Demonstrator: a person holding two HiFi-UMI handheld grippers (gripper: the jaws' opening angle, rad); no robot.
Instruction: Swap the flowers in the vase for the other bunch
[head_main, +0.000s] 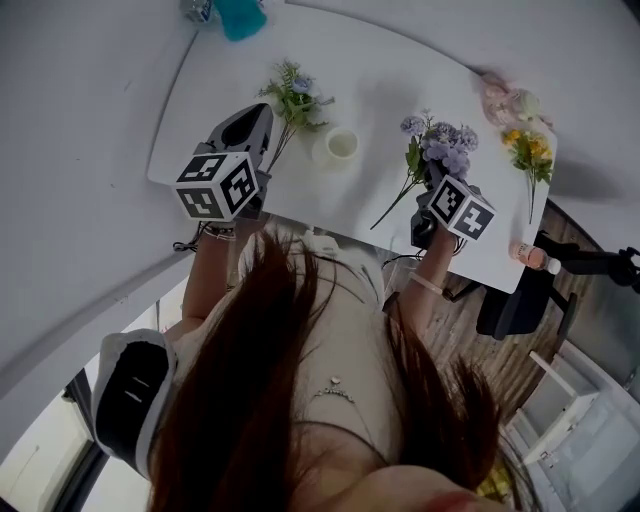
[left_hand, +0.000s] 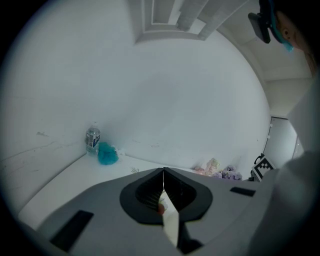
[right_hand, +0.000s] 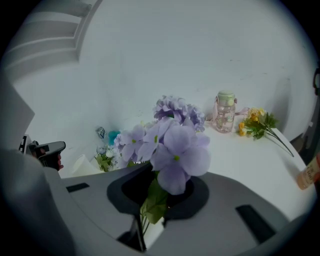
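Observation:
My right gripper (head_main: 432, 178) is shut on the stems of a purple flower bunch (head_main: 442, 145), held a little above the white table (head_main: 380, 80). In the right gripper view the purple blooms (right_hand: 172, 145) fill the space over the jaws (right_hand: 157, 192), and green stems run down between them. A small white vase (head_main: 340, 146) stands mid-table with nothing in it. A bunch of blue and white flowers (head_main: 295, 98) lies left of the vase, its stem beside my left gripper (head_main: 258, 118). The left gripper (left_hand: 163, 172) has its jaws pressed together with no flower between them.
Yellow flowers (head_main: 528, 152) and pink flowers (head_main: 500, 100) lie at the table's right end. A pink bottle (right_hand: 225, 112) stands by the wall, and a small orange bottle (head_main: 530, 255) at the right front edge. A water bottle (left_hand: 92, 139) and a teal object (left_hand: 107, 154) sit in the far left corner.

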